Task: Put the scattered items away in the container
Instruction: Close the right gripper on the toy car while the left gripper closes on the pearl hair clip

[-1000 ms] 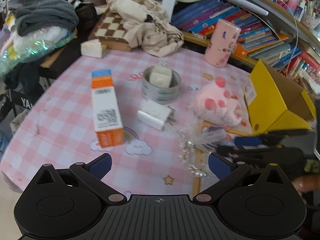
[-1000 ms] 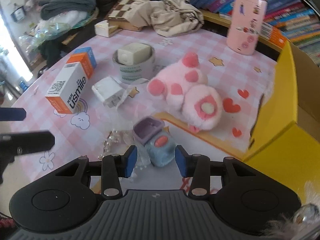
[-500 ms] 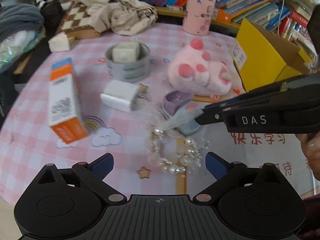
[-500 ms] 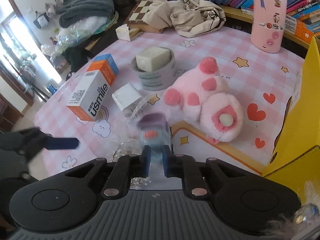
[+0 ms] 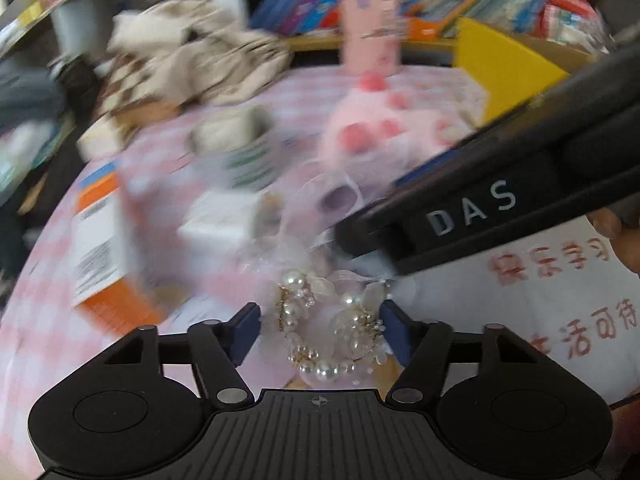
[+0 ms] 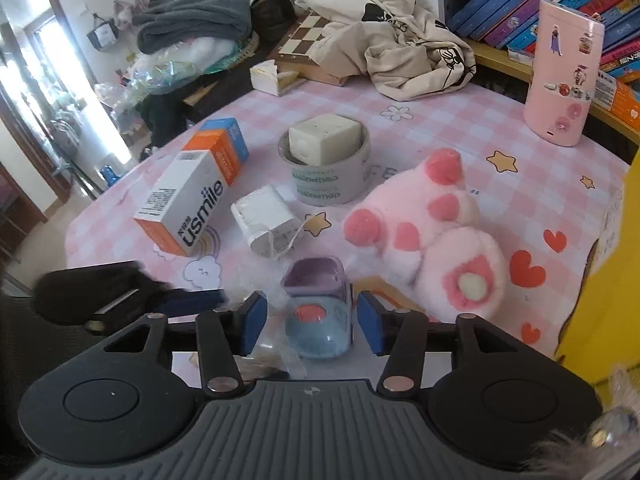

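Between the parted fingers of the left gripper (image 5: 320,330) lies one pearl ornament (image 5: 326,328). The right gripper (image 6: 311,322), also open, straddles one blue-and-purple toy (image 6: 318,308) without touching it. Beyond it: one plush paw (image 6: 428,236), one tape roll (image 6: 326,172), one yellow box (image 6: 604,280) at far right.

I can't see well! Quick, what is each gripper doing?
Left gripper: open around the pearl bracelet.
Right gripper: open around the small blue toy.

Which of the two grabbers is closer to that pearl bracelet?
Left. The left gripper has the pearl bracelet between its open fingers; the right gripper sits beside it, around the toy car.
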Motion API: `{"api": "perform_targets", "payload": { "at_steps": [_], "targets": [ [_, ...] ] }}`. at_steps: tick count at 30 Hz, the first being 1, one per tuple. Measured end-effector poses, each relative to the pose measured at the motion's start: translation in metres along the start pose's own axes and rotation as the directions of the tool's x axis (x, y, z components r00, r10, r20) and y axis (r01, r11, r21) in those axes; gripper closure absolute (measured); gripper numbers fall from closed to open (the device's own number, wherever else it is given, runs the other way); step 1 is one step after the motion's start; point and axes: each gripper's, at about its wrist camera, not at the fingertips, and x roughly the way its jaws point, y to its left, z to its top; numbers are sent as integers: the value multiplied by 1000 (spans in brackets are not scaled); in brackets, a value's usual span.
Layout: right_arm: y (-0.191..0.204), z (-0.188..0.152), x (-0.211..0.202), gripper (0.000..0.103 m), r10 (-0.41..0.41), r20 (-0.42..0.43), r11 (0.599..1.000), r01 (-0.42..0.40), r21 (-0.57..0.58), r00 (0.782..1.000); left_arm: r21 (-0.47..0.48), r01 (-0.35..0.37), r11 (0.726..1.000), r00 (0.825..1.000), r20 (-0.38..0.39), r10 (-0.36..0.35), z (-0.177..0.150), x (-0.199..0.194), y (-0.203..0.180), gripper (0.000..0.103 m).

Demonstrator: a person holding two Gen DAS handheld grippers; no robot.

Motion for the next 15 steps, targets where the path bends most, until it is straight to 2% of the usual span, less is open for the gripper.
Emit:
{"api": "perform_targets", "payload": {
  "at_steps": [3,4,7,9,12,13,14,15],
  "targets": [
    [11,5,2,52,-25,-39,1000,25,-20,999,-34,15,999,1000,8,-14,-4,-6,14,63],
    [14,6,3,51,-40,-42,999,38,-36,998,-45,19,999,1000,10,-19,-5,-8,19,86],
    [16,3,19,53,-87,-45,996,86,-19,995,-79,34,996,999,18,-33,-9,-13,33,88],
    [14,-2,29,64,-115,-33,993,115,5,993,-101,44,994,999,24,-42,-12,-17,42,87],
    [11,-9,22,65,-137,-22,988,138,62,990,-88,66,994,997,44,-62,-13,-32,44,84],
    [10,-10,16,65,-141,-32,986,143,87,990,-69,92,993,995,41,-89,-10,-37,44,82],
    [10,-12,6,65,-138,-26,985,140,100,990,-50,102,994,994,35,-100,-7,-39,44,75],
    [10,-15,-4,65,-141,-18,985,142,101,990,-33,92,995,995,34,-91,-5,-39,44,70]
  ]
}}
